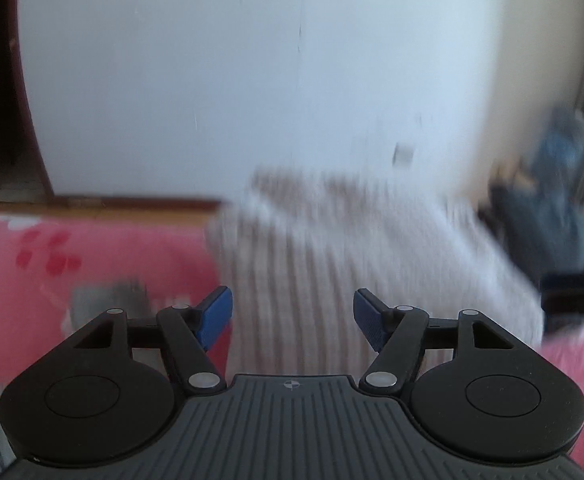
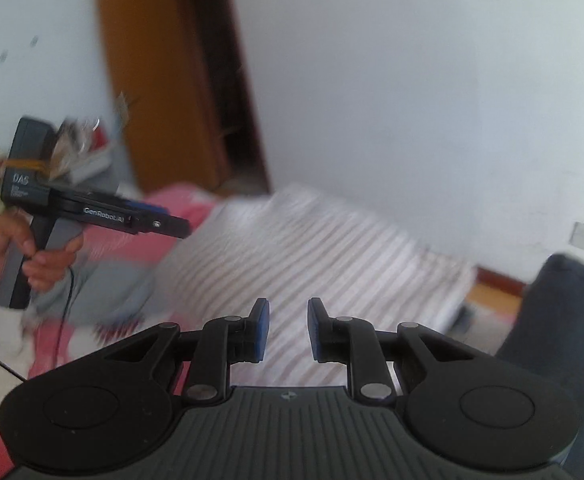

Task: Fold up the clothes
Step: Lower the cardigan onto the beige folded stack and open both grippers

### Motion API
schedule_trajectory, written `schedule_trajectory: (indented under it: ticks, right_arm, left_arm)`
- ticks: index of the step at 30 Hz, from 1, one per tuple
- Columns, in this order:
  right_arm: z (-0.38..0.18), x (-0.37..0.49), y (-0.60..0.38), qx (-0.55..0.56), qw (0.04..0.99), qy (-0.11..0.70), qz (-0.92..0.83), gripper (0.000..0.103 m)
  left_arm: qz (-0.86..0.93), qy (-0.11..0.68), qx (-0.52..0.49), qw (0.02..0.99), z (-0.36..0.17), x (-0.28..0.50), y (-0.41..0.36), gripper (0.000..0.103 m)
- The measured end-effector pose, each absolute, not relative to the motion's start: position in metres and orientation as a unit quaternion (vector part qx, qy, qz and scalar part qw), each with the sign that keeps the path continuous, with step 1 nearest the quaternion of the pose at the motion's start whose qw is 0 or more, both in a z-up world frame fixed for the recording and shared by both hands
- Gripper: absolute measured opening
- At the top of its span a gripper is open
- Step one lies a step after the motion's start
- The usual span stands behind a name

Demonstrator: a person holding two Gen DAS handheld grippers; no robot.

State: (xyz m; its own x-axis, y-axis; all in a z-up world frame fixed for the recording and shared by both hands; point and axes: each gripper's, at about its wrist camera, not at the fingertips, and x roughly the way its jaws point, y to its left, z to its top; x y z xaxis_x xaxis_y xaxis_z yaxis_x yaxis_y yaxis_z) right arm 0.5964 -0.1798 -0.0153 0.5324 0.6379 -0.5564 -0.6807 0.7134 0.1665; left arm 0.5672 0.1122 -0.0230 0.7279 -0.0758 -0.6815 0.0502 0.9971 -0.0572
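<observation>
Apparently the folding was partway through: a striped garment [image 2: 311, 248] lay spread fairly flat on the bed [image 2: 132, 240], reaching toward its far edge by the wall, and blur hid whether any fold had been made in it. The left gripper [image 1: 293, 318] hung over the near part of the garment with its jaws wide apart and nothing between them. The right gripper [image 2: 288, 330] pointed across the same cloth, its jaws a narrow gap apart and empty too. A grey garment [image 2: 92, 292] lay crumpled at the bed's left side beneath the person's hand [image 2: 16, 248], and dark blue clothes [image 1: 551, 216] sat heaped at the right edge, seemingly waiting to be folded.
</observation>
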Motion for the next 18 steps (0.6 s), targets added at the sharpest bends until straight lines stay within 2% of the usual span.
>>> schedule_trajectory:
  ticks: [3,8,14,15,16,18]
  right_arm:
    - [-0.050,0.589,-0.161,-0.066,0.871,0.352,0.337,0.021]
    - [-0.040,0.566,-0.151,-0.033,0.882,0.381,0.275,0.023]
    - [-0.016,0.525,-0.150,0.046,0.857,0.484,0.174,0.023]
    - [-0.010,0.517,-0.148,0.059,0.851,0.497,0.159,0.023]
    - [-0.005,0.509,-0.145,0.069,0.846,0.509,0.145,0.023]
    - [0.015,0.483,-0.129,0.068,0.847,0.511,0.132,0.024]
  left_arm:
    - [-0.031,0.370,-0.095,0.923,-0.042,0.569,0.129,0.078]
    - [-0.016,0.370,-0.172,0.913,-0.036,0.551,0.154,0.073]
    - [-0.060,0.389,-0.192,0.899,0.003,0.492,0.181,0.079]
    - [-0.071,0.385,-0.182,0.902,0.006,0.483,0.182,0.084]
    - [-0.082,0.381,-0.171,0.905,0.010,0.474,0.184,0.093]
    - [-0.102,0.369,-0.146,0.912,0.015,0.457,0.185,0.098]
